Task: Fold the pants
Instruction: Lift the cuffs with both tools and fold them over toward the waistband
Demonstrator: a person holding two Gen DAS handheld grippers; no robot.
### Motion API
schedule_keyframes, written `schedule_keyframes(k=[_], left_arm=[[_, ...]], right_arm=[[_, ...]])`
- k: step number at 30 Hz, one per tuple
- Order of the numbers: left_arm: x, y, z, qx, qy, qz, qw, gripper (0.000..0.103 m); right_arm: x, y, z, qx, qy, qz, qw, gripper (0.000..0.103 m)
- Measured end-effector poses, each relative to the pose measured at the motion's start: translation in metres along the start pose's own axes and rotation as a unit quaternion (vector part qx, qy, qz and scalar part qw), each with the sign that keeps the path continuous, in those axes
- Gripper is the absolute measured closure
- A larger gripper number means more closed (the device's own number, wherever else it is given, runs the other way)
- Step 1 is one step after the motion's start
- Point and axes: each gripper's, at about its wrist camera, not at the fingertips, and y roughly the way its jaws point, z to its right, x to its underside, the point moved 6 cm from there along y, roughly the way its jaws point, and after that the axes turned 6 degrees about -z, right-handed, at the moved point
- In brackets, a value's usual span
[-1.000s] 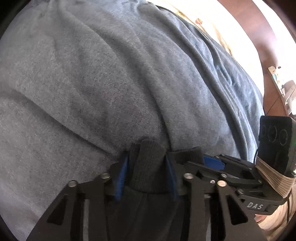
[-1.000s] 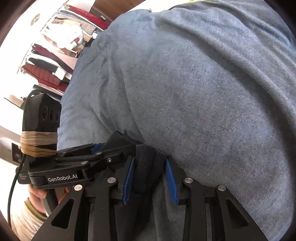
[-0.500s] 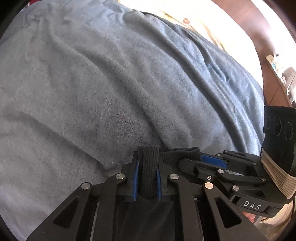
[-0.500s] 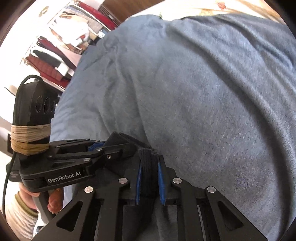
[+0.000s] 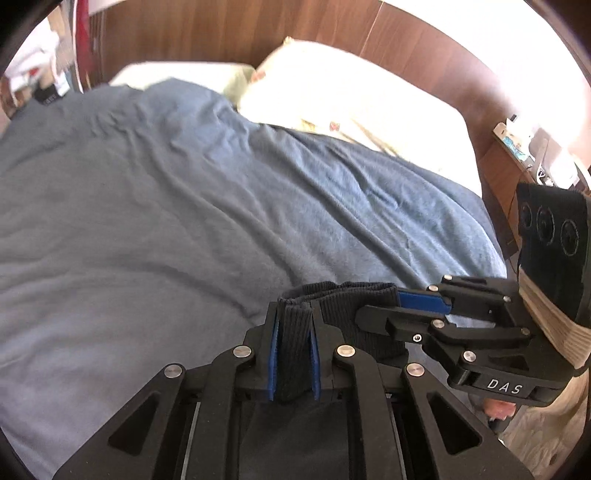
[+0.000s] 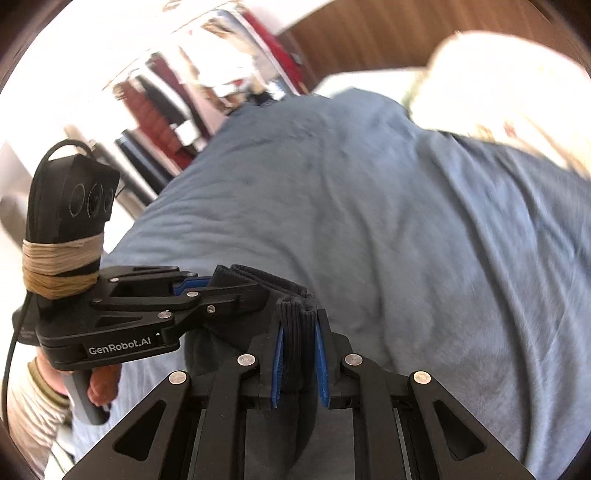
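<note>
The pants are dark with a ribbed black waistband. My left gripper is shut on the waistband's left part. My right gripper is shut on the same waistband a short way to the right. The band stretches between them, and each gripper shows in the other's view: the right one and the left one. The pants hang below both grippers, lifted above the blue blanket. Most of the pants are hidden under the grippers.
The blue blanket covers a bed. Cream pillows lie at its head against a brown wooden headboard. A nightstand with small items stands at the right. Hanging clothes are at the left of the bed.
Both grippers closed on the waistband, then rose and tilted up together, lifting the pants off the blanket. The headboard and pillows have come into view.
</note>
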Motion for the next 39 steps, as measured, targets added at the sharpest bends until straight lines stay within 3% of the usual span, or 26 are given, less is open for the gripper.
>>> schedule_keyframes(k=[14, 23, 30, 39], left_arm=[[0.104, -0.108, -0.004, -0.055, -0.035, 0.042, 0.9970, 0.089], [0.174, -0.157, -0.004, -0.074, -0.069, 0.068, 0.9925, 0.089], [0.235, -0.179, -0.009, -0.087, -0.094, 0.061, 0.9898, 0.090], [0.315, -0.184, -0.013, -0.094, -0.137, 0.051, 0.9847, 0.090]], right_arm=[[0.050, -0.055, -0.138, -0.016, -0.161, 0.005, 0.987, 0.087], [0.097, -0.072, -0.204, -0.040, -0.205, 0.001, 0.978, 0.087], [0.140, -0.074, -0.251, -0.049, -0.249, -0.002, 0.967, 0.087], [0.202, -0.060, -0.296, -0.069, -0.292, -0.039, 0.953, 0.087]])
